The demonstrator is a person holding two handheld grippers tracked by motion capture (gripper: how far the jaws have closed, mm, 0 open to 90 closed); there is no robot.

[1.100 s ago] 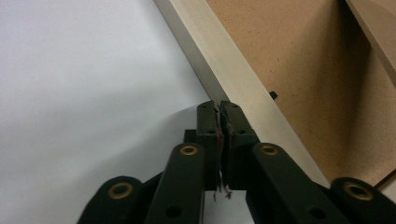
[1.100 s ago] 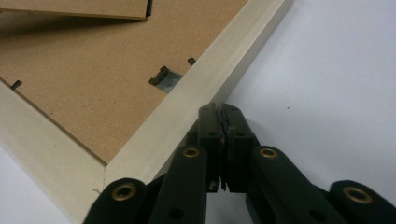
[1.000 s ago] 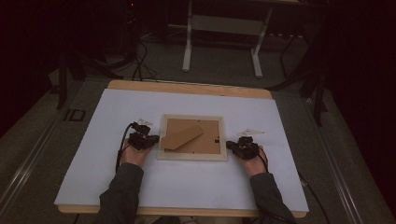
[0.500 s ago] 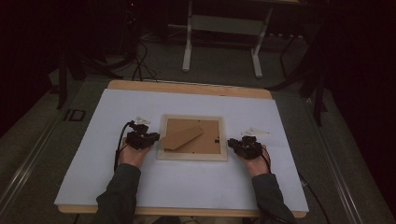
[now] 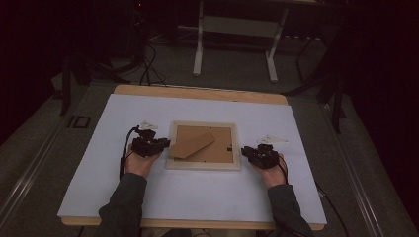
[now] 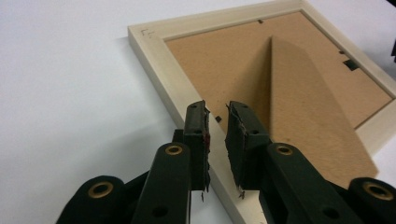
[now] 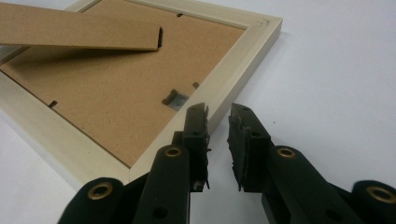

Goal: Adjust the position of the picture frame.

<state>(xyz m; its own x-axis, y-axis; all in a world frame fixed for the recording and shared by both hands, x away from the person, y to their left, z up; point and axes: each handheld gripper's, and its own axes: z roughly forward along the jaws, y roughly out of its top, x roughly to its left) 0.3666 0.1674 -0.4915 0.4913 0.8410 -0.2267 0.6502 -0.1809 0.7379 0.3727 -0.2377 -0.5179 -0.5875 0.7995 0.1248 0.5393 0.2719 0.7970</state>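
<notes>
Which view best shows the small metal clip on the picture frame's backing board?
The right gripper view: the clip sits close and sharp near the frame rail. The left gripper view shows it far off, a dark notch. The high view gives only a speck.

Picture frame point(image 5: 203, 163) (face down) between left tongs point(image 5: 159, 144) and right tongs point(image 5: 250, 152)
</notes>
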